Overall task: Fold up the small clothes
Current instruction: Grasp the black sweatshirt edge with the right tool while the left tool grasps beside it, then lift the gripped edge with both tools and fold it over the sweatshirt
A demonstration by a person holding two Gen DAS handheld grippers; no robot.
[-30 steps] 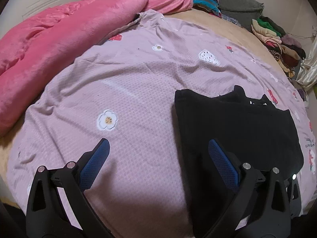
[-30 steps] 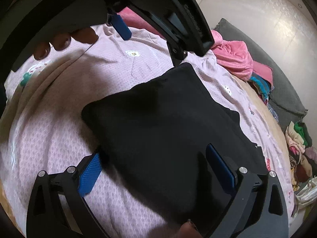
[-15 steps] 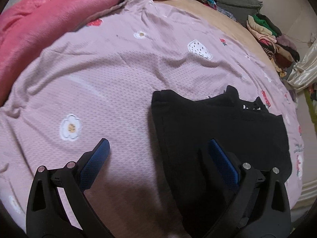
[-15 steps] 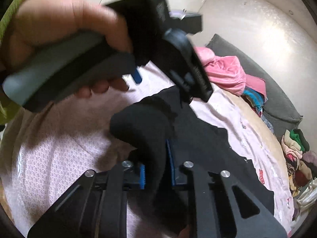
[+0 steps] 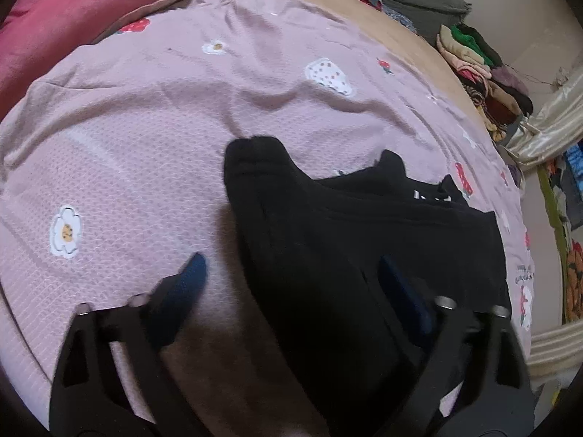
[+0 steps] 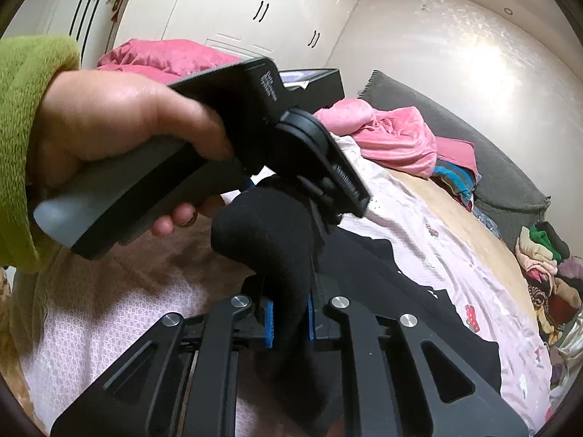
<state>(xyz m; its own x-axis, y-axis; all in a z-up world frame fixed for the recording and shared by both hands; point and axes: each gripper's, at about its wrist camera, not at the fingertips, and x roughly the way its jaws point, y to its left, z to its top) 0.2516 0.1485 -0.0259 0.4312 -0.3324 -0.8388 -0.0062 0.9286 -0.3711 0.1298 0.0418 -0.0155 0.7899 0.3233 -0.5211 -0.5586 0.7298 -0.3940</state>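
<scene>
The black garment (image 5: 364,240) lies on the lilac flowered sheet (image 5: 145,127), its near-left corner raised. The right gripper (image 6: 289,318) pinches that raised fold between its 2 blue pads (image 6: 269,322). The left gripper (image 5: 291,280) is spread wide, holding nothing, straddling the garment's left edge.

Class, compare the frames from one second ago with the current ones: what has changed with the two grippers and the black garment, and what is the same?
The right gripper, open a second ago, has shut on the black garment and lifted its near edge off the pink bedsheet into a hump. The left gripper stays open, straddling the garment's left edge. The far part of the garment still lies flat, and the pink blanket and clothes pile are unmoved.
</scene>
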